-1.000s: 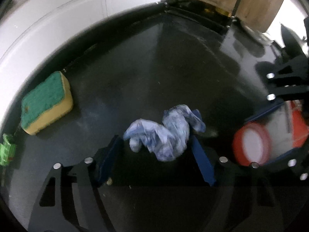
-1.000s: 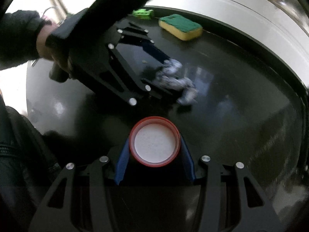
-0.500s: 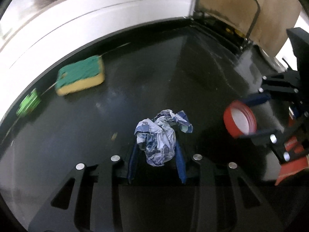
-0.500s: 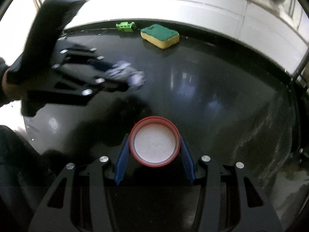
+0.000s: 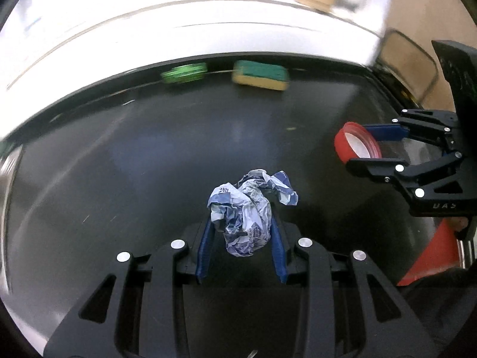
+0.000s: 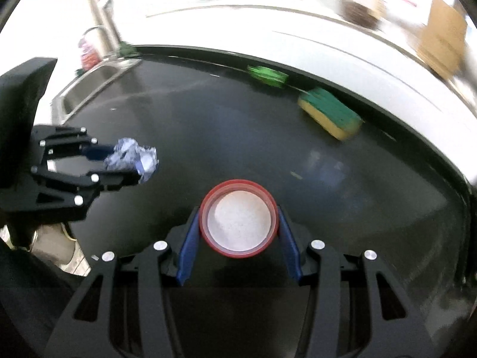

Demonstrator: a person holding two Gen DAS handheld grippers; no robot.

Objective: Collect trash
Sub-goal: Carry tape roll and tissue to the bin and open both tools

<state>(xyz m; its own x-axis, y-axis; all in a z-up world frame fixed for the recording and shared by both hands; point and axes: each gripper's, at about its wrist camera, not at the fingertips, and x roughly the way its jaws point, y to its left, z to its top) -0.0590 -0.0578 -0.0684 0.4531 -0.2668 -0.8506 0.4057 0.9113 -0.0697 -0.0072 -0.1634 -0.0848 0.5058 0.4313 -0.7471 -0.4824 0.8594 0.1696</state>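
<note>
So, both grippers were loaded at this point. The left gripper (image 5: 241, 238) was clamped on a crumpled blue-and-white wrapper (image 5: 249, 211), which was squeezed between the two blue fingers (image 5: 204, 247) and bulged out ahead of the tips, with a loose twist of it sticking off to the right of them. From the right wrist view the same wrapper (image 6: 131, 161) was seen pinched at the end of the left gripper (image 6: 119, 164), lifted clear of the black desk (image 6: 238, 137).

The right gripper (image 6: 238, 235) was closed on a red lid (image 6: 238, 223) with a white inside, held by its rim with one blue finger (image 6: 187, 253) pressed on each side and its open face turned toward the camera. In the left wrist view that lid (image 5: 356, 146) was caught at the tip of the right gripper (image 5: 372, 146), off to the right of the left fingers and further ahead of them, well apart from the wrapper.

Far ahead of both sets of fingers, near the back edge of the desk (image 5: 149, 149), a yellow sponge with a green top (image 5: 261, 74) was left lying, with a small green thing (image 5: 183, 73) just beside it; what that green thing was couldn't be made out because of blur. Up and to the left of the right fingers, a steel sink (image 6: 89, 86) with a tap was visible at the desk's far corner. A red-orange shape (image 5: 432, 253) was seen under the right gripper, too cut off to be identified.
</note>
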